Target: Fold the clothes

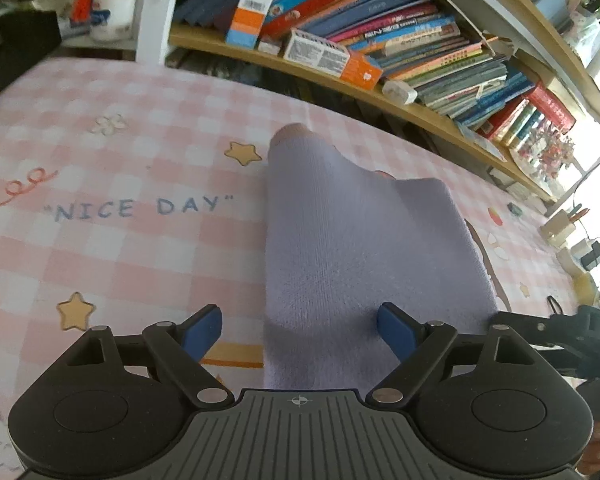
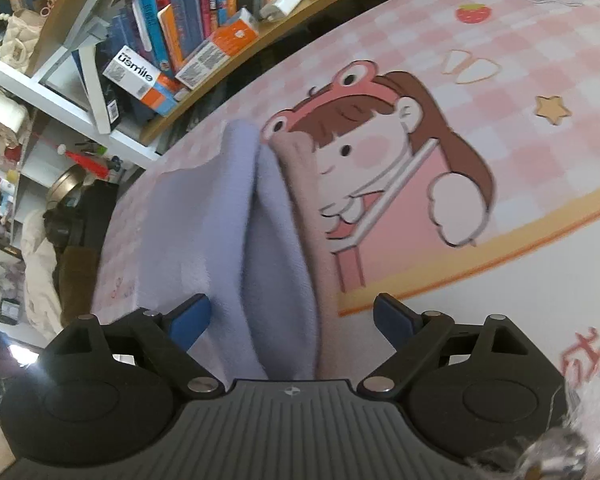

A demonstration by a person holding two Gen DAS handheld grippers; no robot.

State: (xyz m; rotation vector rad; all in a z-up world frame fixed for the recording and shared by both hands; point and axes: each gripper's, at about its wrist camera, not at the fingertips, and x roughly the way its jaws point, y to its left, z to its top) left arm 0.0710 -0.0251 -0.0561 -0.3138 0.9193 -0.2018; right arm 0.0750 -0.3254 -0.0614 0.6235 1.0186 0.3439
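Observation:
A lilac knitted garment [image 1: 360, 248] lies folded on the pink checked tablecloth [image 1: 120, 152]; its pink cuff [image 1: 290, 132] points away from me. My left gripper [image 1: 300, 330] is open just above its near end, blue fingers [image 1: 204, 330] spread on either side. In the right wrist view the same garment [image 2: 228, 240] lies in two folded layers with a crease between them, a pink edge on its right. My right gripper [image 2: 292, 320] is open over its near end and holds nothing. The right gripper's black body [image 1: 560, 332] shows at the left view's right edge.
A wooden bookshelf [image 1: 380, 92] crammed with books and boxes runs along the table's far edge. A cartoon girl print [image 2: 380, 152] is on the cloth right of the garment. White shelves with clutter [image 2: 40, 100] stand at the left.

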